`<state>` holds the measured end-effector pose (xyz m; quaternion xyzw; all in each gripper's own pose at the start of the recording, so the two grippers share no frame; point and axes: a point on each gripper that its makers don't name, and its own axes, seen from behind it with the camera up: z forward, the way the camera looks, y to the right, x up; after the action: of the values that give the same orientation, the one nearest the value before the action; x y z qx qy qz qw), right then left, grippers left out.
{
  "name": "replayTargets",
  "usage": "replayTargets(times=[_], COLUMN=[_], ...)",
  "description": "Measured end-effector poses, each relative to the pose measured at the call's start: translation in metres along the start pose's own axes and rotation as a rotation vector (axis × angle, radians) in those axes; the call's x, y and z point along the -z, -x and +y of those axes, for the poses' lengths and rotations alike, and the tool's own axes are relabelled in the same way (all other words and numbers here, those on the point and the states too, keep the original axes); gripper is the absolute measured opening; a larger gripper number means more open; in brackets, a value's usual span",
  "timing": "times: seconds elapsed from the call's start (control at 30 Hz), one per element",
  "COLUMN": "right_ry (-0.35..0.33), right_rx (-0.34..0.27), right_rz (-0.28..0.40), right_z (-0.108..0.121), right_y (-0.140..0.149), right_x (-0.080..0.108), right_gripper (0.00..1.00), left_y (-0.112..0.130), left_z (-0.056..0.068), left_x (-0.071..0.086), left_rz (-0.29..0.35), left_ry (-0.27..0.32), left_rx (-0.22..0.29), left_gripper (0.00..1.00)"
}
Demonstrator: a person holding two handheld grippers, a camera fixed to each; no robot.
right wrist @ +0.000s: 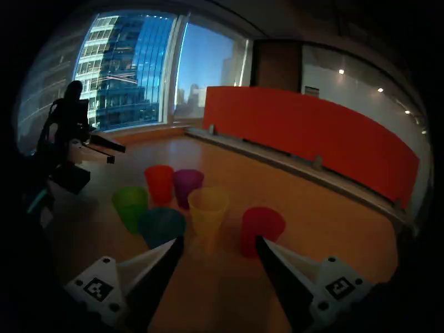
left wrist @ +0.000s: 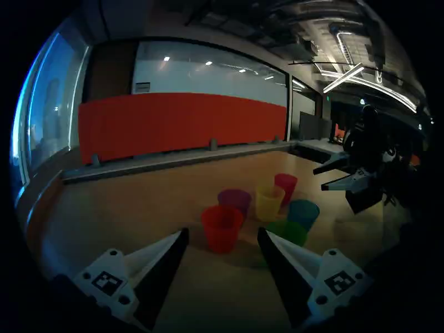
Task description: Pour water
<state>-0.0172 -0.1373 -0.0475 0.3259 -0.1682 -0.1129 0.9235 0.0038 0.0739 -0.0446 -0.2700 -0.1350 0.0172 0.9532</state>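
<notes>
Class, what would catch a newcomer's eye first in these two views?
A huddle of six coloured cups stands on the wooden table. Behind it runs a long red partition; in the right gripper view, a big window shows blue glass towers.

Left gripper (left wrist: 222, 232) spread wide before six cups (left wrist: 269, 202).

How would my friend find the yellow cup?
Look at the wooden table with the red screen along its edge. A bunch of coloured cups stands there. The yellow cup is in the middle, beside the purple cup, and no other is yellow.
</notes>
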Motion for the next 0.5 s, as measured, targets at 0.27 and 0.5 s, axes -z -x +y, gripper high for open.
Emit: replayTargets(times=[0.27,0.5], right_ry=[0.128,0.327], right_rx=[-0.025,-0.057], right_rz=[0.107,0.188], right_z=[0.022,0.062], right_y=[-0.032,-0.049], right_x=[0.009,0.021], right_gripper=[1.0,1.0], left_y=[-0.032,-0.05], left_z=[-0.013,-0.025], left_x=[0.005,0.015], left_rz=[0.128,0.22], left_ry=[-0.092,-0.175], left_rx=[0.065,0.066], left_gripper=[0.92,0.92])
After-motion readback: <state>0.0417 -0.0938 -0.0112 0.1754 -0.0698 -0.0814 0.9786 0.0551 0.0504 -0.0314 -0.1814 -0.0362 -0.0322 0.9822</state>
